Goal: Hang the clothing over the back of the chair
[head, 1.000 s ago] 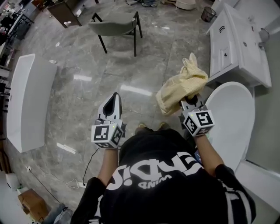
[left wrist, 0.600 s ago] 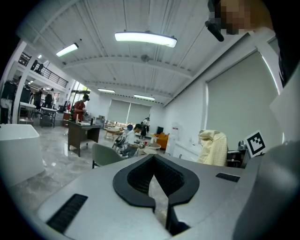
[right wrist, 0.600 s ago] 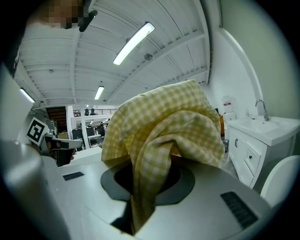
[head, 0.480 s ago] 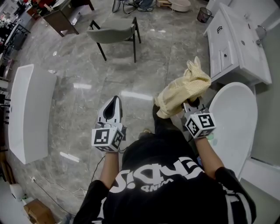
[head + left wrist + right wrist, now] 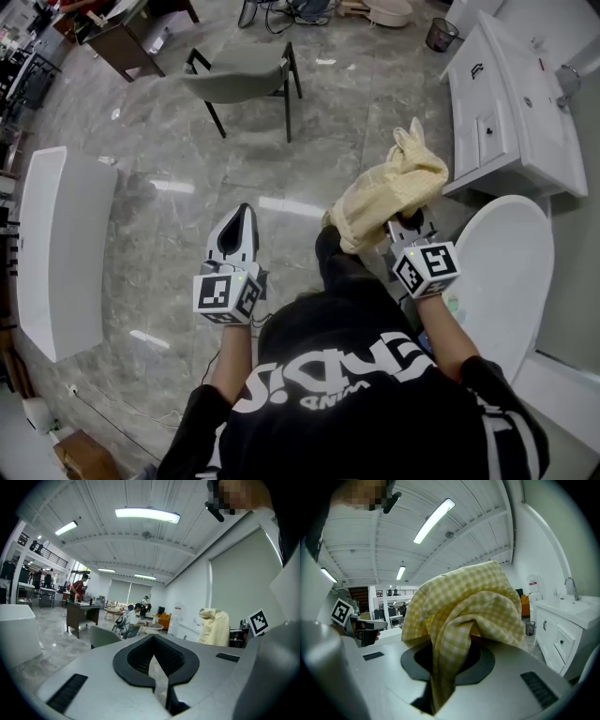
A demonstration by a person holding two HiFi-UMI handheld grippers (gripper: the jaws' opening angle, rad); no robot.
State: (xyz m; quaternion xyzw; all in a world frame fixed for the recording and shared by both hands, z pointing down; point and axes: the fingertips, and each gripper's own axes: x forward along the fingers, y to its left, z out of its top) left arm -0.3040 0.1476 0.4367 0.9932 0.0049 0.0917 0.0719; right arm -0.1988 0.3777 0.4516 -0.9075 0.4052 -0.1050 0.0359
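Chair (image 5: 246,73) at upper left of the head view, its back apparently running across the frame, well apart from both tools and nearer the left gripper (image 5: 244,214), which is closed and empty. Yellow gingham garment (image 5: 389,187) bunched at right centre, pinched between the jaws of the right gripper (image 5: 409,223). Left gripper view shows the chair ahead. In the right gripper view, cloth hides it.
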